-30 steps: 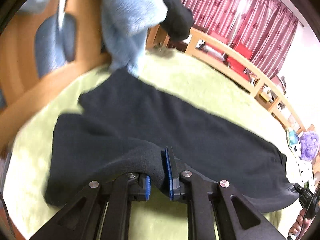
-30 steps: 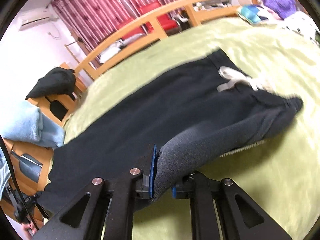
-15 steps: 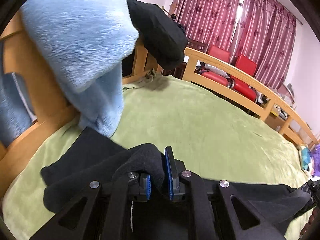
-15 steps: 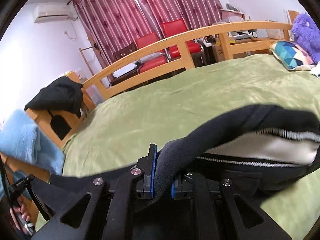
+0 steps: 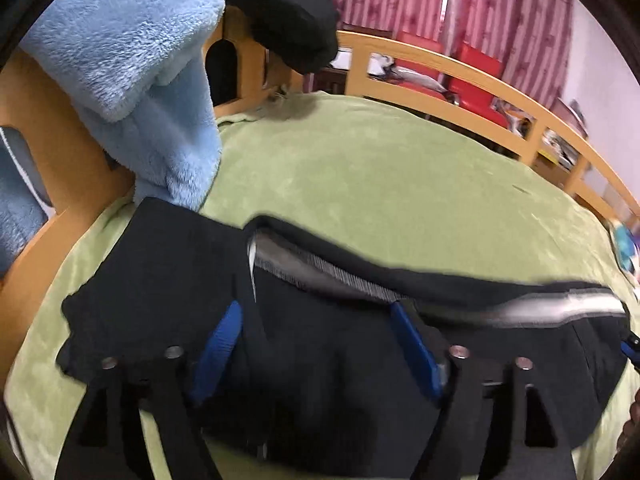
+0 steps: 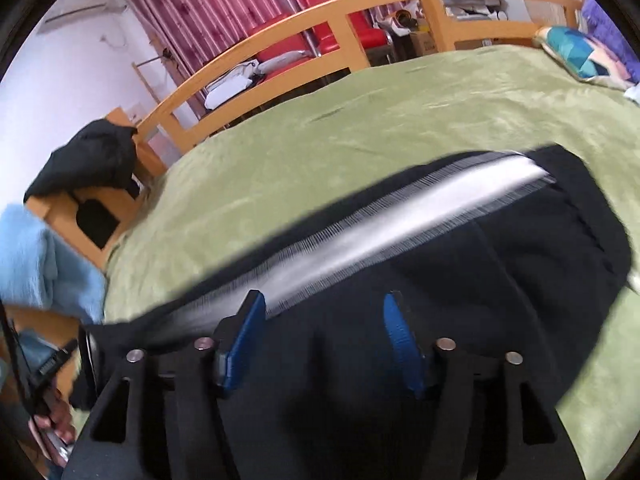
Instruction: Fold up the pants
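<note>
The black pants lie folded lengthwise on the green bedspread, with a strip of white lining showing along the far edge. My left gripper hovers just over the left part of the pants; its jaws are opening, and the blue pads press on nothing. In the right wrist view my right gripper stands over the pants near the lining strip. Its jaws are opening too, with only flat cloth beneath them.
A fluffy light-blue blanket and a black garment hang over the wooden footboard at the left. A wooden rail with red chairs behind runs along the far side. A patterned cushion lies far right. A hand shows at lower left.
Both grippers carried the near edge of the pants across to the far edge, then let go. Their jaws went from shut on cloth to spread apart, and the pants now lie doubled.
</note>
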A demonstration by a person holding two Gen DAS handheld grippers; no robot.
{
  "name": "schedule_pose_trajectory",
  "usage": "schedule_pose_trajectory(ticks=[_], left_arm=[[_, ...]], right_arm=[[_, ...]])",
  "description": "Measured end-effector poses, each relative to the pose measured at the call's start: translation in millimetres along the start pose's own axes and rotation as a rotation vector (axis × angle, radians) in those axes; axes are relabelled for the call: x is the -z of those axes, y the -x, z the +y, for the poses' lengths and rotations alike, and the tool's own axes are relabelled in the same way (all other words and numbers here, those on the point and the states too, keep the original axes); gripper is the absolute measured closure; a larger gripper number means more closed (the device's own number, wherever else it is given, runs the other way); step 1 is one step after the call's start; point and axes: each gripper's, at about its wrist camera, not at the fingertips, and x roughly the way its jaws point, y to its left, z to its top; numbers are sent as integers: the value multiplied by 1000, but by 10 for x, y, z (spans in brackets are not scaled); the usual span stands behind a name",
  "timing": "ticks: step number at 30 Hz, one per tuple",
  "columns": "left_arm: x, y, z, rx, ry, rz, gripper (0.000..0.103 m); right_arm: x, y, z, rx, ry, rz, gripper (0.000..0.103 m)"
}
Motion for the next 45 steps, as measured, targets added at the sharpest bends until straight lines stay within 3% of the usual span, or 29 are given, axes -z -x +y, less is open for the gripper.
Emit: schedule_pose_trajectory(ticks=[2,6,12,15,20,23,26,27,28,29,30,31,33,35,40,45], left_arm=[[222,142,7,47,-18,23,24],[636,173,101,68,27,90,24],[1132,-12,262,148,185,189,25],[1146,-106,332,161,252,183,25],[1050,-333,328,156,317,170,25],[1002,-517,306,117,367,182,25],[935,-611,280,86,414,145,25],[916,-641,286,74,434,141,25],[894,-659,289,63,452,130,26],[880,-664,285,49,453,124,34],[863,-661,263,23,432,125,55],[845,-662,245,-6,396,131,61],[841,-638,274,6,393,143,80],[840,-562,308,44,407,151,85],[860,-135,302,77,377,128,88],[1095,316,124,138,326,159,89]], right_arm=[[160,169,-125,39,16,0,41],[497,365,-447,120,-18,-3,32],[763,284,-839,85,-176,30,32],[752,193,-970,32,-239,25,31],[638,-146,-1056,45,-308,36,29],[540,-260,-990,68,-291,-6,17],[467,-381,-918,104,-279,-39,16],[455,-410,-904,116,-283,-50,23],[442,-419,-891,131,-283,-60,40],[430,-425,-887,147,-283,-66,50],[406,-415,-897,128,-281,-69,68],[392,-406,-916,98,-291,-68,79],[387,-346,-945,74,-333,-70,83],[372,-236,-904,85,-334,-85,85],[444,196,-874,52,-342,-115,86],[725,832,-996,105,-311,-115,87]])
